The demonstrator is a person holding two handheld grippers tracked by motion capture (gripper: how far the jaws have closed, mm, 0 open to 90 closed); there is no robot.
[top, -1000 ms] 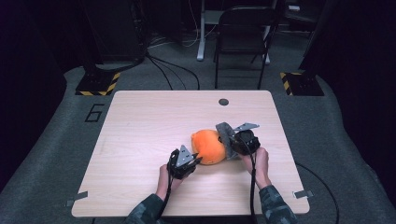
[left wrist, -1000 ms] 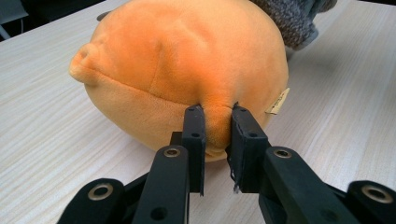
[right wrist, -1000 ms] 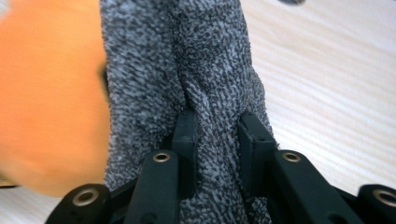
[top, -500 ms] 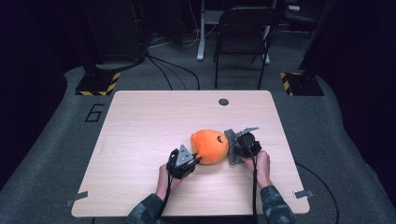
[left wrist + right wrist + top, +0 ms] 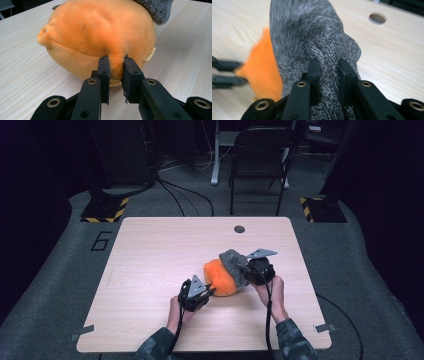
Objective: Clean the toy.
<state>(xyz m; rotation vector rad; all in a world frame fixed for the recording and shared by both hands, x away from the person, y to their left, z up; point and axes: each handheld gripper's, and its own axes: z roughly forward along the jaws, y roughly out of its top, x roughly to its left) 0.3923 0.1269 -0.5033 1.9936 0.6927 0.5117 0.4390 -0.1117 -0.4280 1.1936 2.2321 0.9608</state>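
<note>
On the bench, right of centre and toward the near edge, lies one orange plush toy, rounded, with one grey knitted sock draped over its far-right side. Count: one toy, one sock, two tongs, two hands.

Left tongs: closed on a small fold of the orange plush at the toy's lower near-left side. The left gripper view shows the fabric pinched up between both black jaws, the toy resting on the wood. One small tan label sticks out at the toy's right side in that view; the grey sock is at the top right corner there.

Right tongs: closed on the sock. The right gripper view shows the grey knit bunched between both jaws, with the orange toy to its left, blurred.

One hand holds each gripper; left hand and right hand come in from the near edge, camouflage sleeves at both wrists.

Bench also has one round hole near its far edge. One chair stands on the floor beyond the bench. A painted "6" marks the floor at the bench's far-left corner.
</note>
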